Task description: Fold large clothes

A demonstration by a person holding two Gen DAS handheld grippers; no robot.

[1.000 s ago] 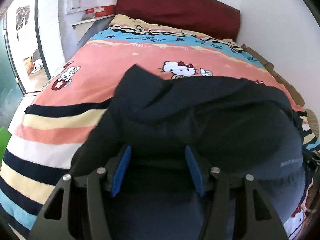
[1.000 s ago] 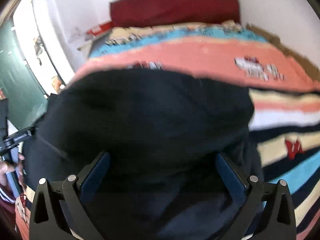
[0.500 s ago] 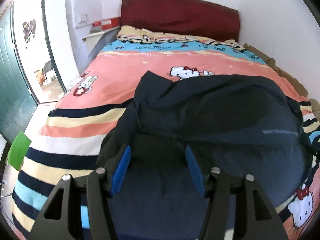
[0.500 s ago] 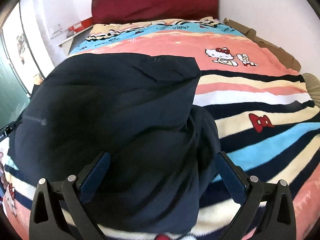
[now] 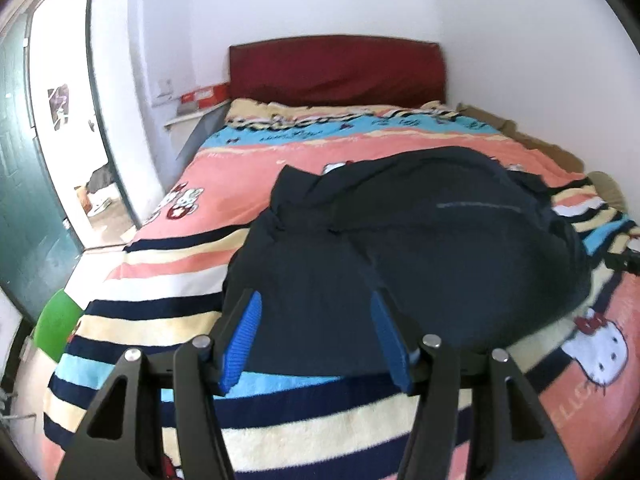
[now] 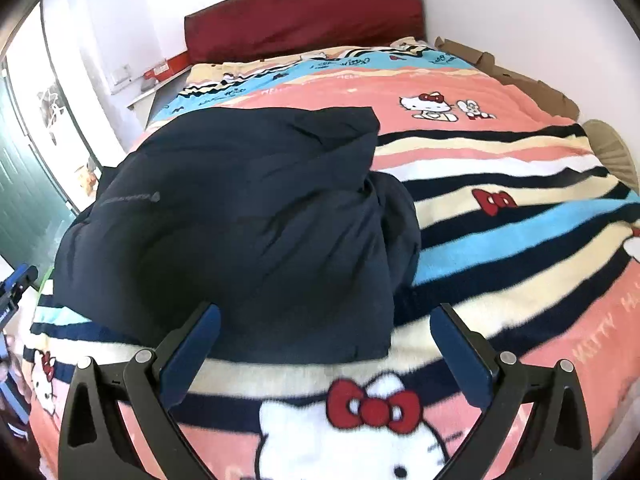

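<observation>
A large dark navy garment [image 5: 420, 248] lies in a folded, puffy bundle on the bed, left of the middle in the right wrist view [image 6: 240, 220]. A thin grey zip line shows on its top. My left gripper [image 5: 316, 300] hovers over the garment's near edge, jaws apart, blue pads [image 5: 244, 336] bare, nothing between them. My right gripper [image 6: 325, 312] stands wide open above the garment's near right corner and the blanket, and holds nothing either. Neither gripper touches the cloth.
The bed carries a striped cartoon-cat blanket [image 6: 520, 232] and a dark red headboard [image 5: 336, 68]. White walls close the far and right sides, with cardboard [image 6: 500, 64] along the right. On the left are a doorway with a green door [image 5: 24, 200], a shelf with a red box [image 5: 204, 96] and a green object [image 5: 56, 324].
Both grippers have drawn back towards the foot of the bed and risen. The garment, which filled both views, now lies further ahead with blanket showing under the jaws.
</observation>
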